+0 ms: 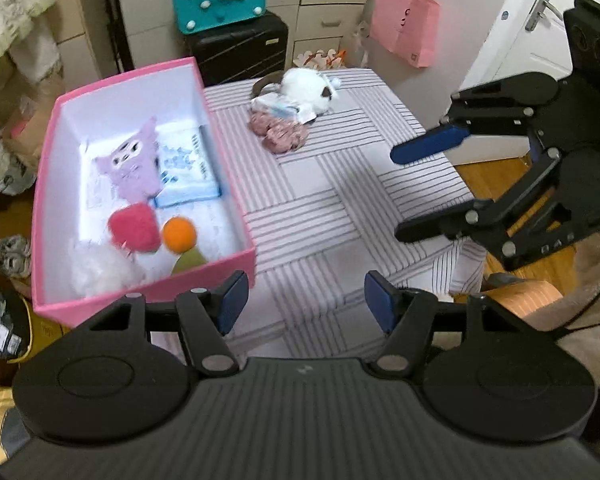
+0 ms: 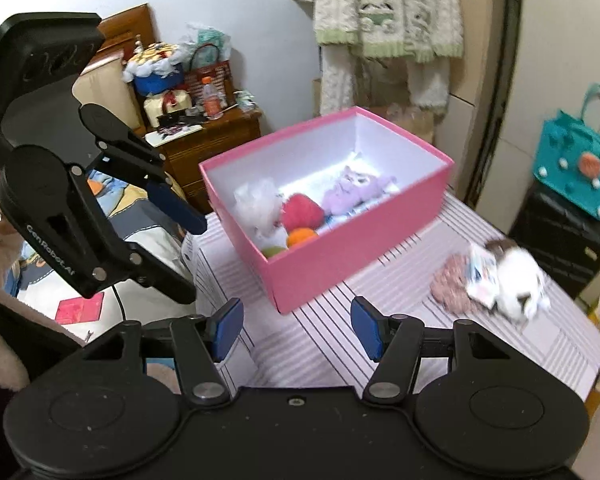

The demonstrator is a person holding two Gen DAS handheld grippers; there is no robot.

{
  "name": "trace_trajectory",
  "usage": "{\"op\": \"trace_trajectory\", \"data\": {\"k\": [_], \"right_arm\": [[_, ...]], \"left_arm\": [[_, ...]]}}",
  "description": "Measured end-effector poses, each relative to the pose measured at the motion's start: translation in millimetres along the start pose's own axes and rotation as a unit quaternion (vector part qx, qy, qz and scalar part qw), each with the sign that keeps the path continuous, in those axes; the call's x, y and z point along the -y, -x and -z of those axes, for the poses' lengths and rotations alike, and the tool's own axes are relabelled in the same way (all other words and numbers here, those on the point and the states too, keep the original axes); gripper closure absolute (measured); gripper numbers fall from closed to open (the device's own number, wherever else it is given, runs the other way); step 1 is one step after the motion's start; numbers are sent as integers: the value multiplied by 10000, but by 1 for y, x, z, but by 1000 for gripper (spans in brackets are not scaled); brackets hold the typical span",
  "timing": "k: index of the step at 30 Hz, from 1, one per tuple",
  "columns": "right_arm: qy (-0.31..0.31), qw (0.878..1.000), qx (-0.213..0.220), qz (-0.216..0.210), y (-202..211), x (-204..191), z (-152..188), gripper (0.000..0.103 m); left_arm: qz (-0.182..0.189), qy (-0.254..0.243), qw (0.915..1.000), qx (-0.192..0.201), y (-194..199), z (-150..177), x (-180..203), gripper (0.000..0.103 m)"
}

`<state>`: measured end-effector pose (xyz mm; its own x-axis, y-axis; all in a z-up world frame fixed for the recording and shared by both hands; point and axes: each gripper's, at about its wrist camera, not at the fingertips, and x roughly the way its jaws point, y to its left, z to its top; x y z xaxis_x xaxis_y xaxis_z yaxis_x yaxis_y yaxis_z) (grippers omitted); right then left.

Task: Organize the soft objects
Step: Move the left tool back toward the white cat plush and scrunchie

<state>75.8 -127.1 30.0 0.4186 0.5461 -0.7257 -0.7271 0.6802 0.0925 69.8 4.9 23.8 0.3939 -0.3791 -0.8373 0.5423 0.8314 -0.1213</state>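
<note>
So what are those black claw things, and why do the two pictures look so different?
Those are tongs, one in each of a person's hands. A small camera sits on each, so each picture looks out past its own blue tips.

The left tongs see the right tongs off to the side; the other picture shows it the other way round. Both are open and hold nothing.

On the striped cover stands a pink box with soft toys inside: a purple cat, a red ball and an orange ball. A white plush and a pink fuzzy thing still lie outside.
</note>
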Motion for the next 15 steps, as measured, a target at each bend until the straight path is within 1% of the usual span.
{"op": "trace_trajectory", "data": {"k": [2,5,9,13,15], "right_arm": [[-133,9999,6,26,4,7,10,38],[-247,9996,62,79,11,18,24,38],[-442,9989,44,167,17,36,39,38],[-625,9975,9,328,22,60,54,38],[-738,9967,-40,325,19,73,60,38]], "left_arm": [[58,-153,9997,207,-4,-4,12,40],[25,-341,9983,465,-11,-11,27,40],[237,-342,9980,475,-30,-22,38,40],[386,-201,9979,477,-55,-29,42,40],[447,-103,9978,475,-65,-33,42,40]]}}
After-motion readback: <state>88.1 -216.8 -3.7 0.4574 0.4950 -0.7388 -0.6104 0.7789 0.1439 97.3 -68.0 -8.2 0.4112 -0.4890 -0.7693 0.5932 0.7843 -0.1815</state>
